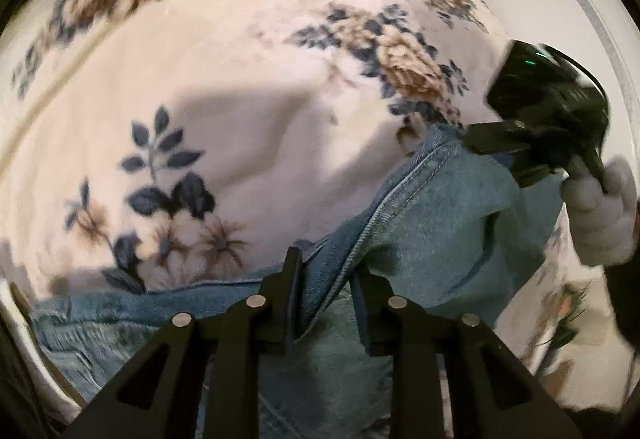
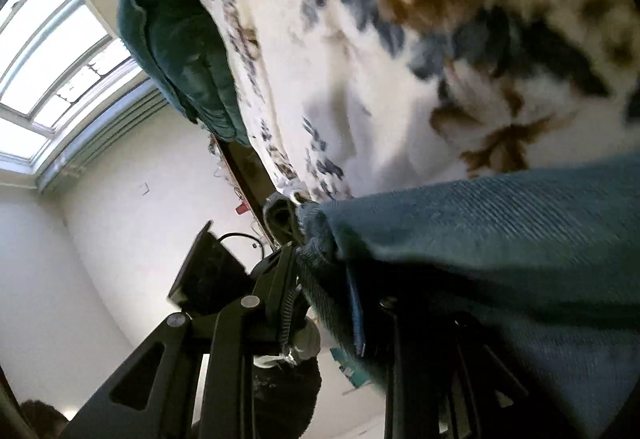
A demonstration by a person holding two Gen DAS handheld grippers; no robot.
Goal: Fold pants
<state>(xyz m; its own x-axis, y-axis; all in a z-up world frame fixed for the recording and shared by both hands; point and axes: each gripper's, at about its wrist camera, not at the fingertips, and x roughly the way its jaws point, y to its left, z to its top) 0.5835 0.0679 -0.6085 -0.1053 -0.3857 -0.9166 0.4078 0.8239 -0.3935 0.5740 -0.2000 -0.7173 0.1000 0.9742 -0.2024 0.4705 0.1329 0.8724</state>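
Both tongs clamped on blue pants (image 1: 440, 239): left gripper (image 1: 326, 291) bites near edge, right gripper (image 1: 496, 147) bites right edge, lifting cloth off flowery blanket (image 1: 240, 79) to fold over

One pair of blue denim pants (image 1: 432, 239) lies on one floral blanket (image 1: 240, 99). Two black claws show: the left claw (image 1: 328, 279), closed on the denim, and the right claw (image 1: 496, 159), also closed on the denim. One gloved hand (image 1: 600, 215) shows. The right wrist view shows one window (image 2: 56, 71), one dark green cushion (image 2: 180, 51) and one black screen (image 2: 208, 271).
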